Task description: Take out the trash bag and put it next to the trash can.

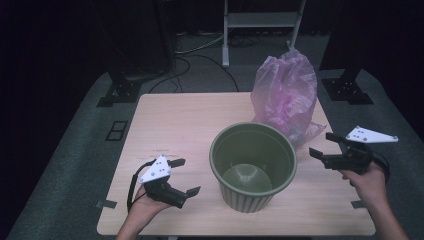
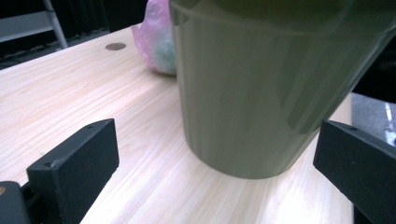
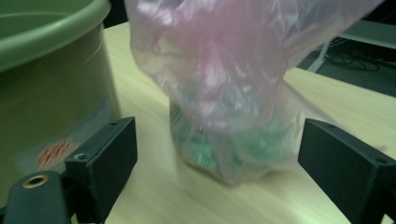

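An empty green ribbed pot (image 1: 252, 165) stands on the wooden table (image 1: 175, 120), right of the middle. Behind it to the right is a pink see-through plastic bag (image 1: 286, 95), upright and crumpled, with something greenish at its bottom (image 3: 210, 144). My left gripper (image 1: 187, 176) lies low on the table to the pot's left, open and pointing at the pot's wall (image 2: 243, 93). My right gripper (image 1: 322, 144) is held to the pot's right, open, jaws toward the bag (image 3: 219, 84) and apart from it. Nothing is between either pair of jaws.
A white metal stand (image 1: 260, 20) and loose cables (image 1: 200, 55) are on the floor beyond the table. Black stand bases (image 1: 120, 92) (image 1: 347, 90) sit off the table's far corners. Bare tabletop stretches across the left and far side.
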Tool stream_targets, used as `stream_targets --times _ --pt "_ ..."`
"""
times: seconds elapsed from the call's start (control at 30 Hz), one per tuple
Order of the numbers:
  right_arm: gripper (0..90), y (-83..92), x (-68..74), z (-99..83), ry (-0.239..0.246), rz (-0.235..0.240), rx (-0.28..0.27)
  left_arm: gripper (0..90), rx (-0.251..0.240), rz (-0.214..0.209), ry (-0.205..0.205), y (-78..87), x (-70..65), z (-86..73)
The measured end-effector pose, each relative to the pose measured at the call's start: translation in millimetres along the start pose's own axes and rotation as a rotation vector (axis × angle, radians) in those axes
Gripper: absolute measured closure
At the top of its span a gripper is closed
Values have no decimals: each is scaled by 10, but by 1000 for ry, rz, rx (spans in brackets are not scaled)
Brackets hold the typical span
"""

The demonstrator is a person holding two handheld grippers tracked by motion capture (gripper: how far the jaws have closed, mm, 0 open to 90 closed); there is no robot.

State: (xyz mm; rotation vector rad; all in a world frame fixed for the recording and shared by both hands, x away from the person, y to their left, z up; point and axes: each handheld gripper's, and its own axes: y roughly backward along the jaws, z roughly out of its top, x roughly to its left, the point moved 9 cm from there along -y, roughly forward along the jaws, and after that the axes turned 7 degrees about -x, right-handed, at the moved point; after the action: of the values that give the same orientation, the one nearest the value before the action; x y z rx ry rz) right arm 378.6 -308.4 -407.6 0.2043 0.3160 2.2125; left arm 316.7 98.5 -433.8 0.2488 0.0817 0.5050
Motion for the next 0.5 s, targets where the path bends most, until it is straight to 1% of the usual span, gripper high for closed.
stream_targets --times 0.13,0.3,0.4,0.43,0.5 --pt "106 139 52 -137 -10 8 13 0 16 8 -1 -18 27 -55" --pt "106 257 112 -353 7 23 34 0 54 26 -12 -36 68 -148" --pt "106 293 143 -508 10 29 66 0 86 41 -20 -44 103 -215" --pt "106 298 148 -549 15 30 75 0 102 46 -29 -48 115 -243" --pt "106 298 160 -660 32 35 104 0 130 51 -29 -58 133 -305"
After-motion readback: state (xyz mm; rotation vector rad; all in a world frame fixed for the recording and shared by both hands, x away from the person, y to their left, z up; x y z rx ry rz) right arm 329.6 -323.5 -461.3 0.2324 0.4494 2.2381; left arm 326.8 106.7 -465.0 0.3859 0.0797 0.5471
